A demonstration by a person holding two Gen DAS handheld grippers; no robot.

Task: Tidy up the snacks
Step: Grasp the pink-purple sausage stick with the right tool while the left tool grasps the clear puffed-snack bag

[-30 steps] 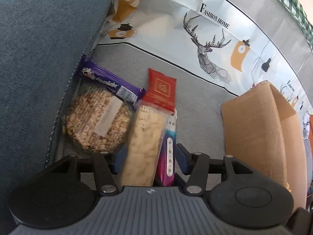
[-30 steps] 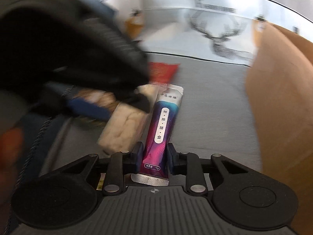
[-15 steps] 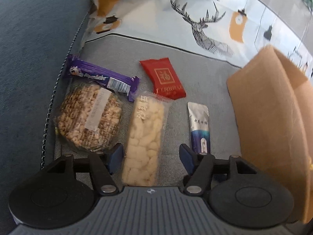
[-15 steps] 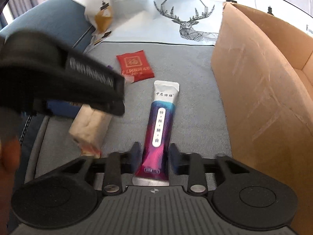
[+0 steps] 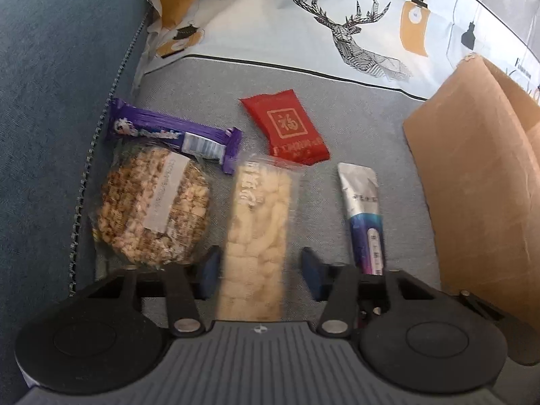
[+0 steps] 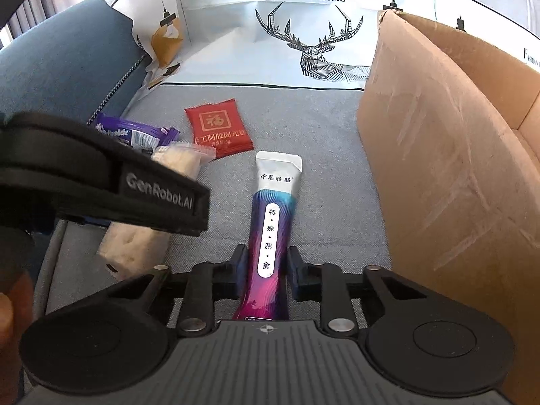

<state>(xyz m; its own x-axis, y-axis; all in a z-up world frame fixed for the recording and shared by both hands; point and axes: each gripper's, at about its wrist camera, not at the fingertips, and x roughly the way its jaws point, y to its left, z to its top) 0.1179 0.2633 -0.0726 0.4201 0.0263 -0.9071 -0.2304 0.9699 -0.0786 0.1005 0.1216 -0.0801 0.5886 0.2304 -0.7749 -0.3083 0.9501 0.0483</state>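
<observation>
Quick update from my end: a second ago the pale puffed-rice bar (image 5: 260,209) and the purple stick sachet (image 6: 275,209) were jammed together in front of the left gripper (image 5: 260,263). Half a second back both sets of fingers spread wider. Now the two snacks lie apart on the grey sofa seat (image 5: 202,84), bar on the left and sachet to its right. The left fingers are closing with the bar between them, but I can still see a gap on the right side, so no real grip there yet. The right gripper (image 6: 266,263) is closing too, and its fingers look pressed onto both edges of the sachet. I reckon that means one snack per hand, ready to go into the cardboard box (image 6: 438,168) standing open just to the right. Texture-wise, the bar is a long lumpy slab in clear crinkly film, so it'll probably give a bit. The sachet is slim, flat and glossy with a silvery top end, so it could slip. Further out sit a flat red foil packet (image 5: 287,128), a purple wrapped bar (image 5: 168,131) and a round nutty disc (image 5: 152,202) in clear wrap. The box is plain matte corrugated card, scuffed on the side facing me.
</observation>
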